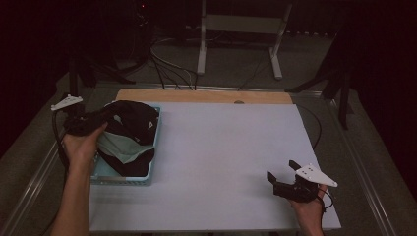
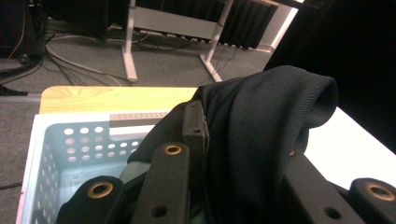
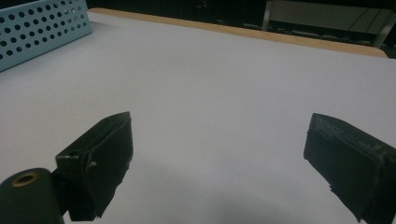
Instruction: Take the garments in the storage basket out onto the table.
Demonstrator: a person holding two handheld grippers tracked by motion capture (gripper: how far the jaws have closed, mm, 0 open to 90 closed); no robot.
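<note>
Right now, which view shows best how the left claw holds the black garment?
Left gripper view: the black garment sits bunched between the left claw's jaws. High view shows it draped over the blue basket; right gripper view shows the basket's wall.

no readable text, labels, brands or numbers anywhere

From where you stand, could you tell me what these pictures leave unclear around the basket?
- Left gripper, left gripper view: whether its fingers clamp the black garment; the cloth drapes over them.
- Basket floor, high view: covered by black and pale green garment.
- Garment type: bunched and dim.
</note>
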